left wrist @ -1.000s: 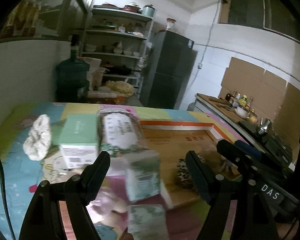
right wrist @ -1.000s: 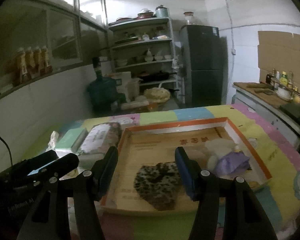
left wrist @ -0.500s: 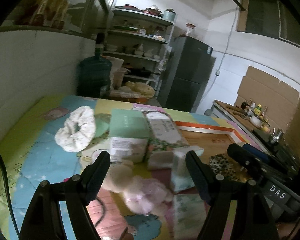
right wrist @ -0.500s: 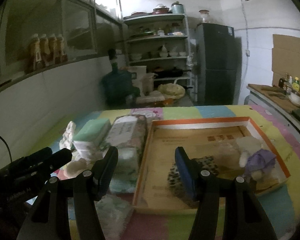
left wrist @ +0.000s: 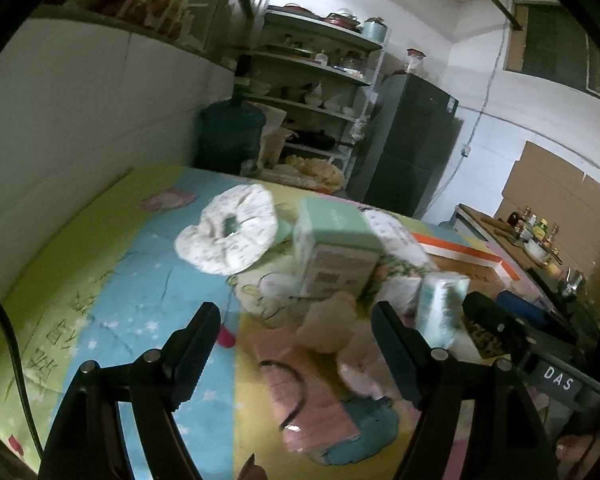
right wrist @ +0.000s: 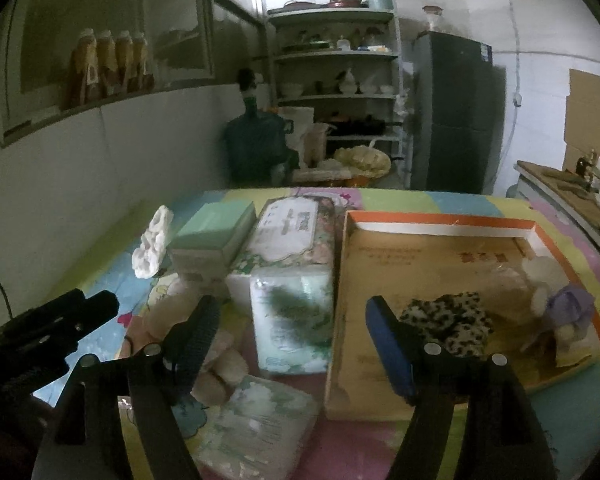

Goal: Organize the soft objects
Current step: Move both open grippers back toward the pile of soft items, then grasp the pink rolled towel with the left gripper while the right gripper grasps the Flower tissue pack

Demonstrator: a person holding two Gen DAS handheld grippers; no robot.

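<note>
Tissue pack (right wrist: 292, 318) stands upright left of the tray (right wrist: 440, 224); right tongs (right wrist: 290, 348) have just been opening, empty; left tongs (left wrist: 296, 344) wide, empty.

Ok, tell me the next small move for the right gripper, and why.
Probably ease the right gripper down onto the green tissue pack and close. Its jaws have just been opening, nothing is pinched, and that pack stands between its fingers outside the cardboard tray, where the leopard cloth already lies.

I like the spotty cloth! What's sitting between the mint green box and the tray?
In the right wrist view, the flowery tissue pack lies between the mint green box and tray.
</note>
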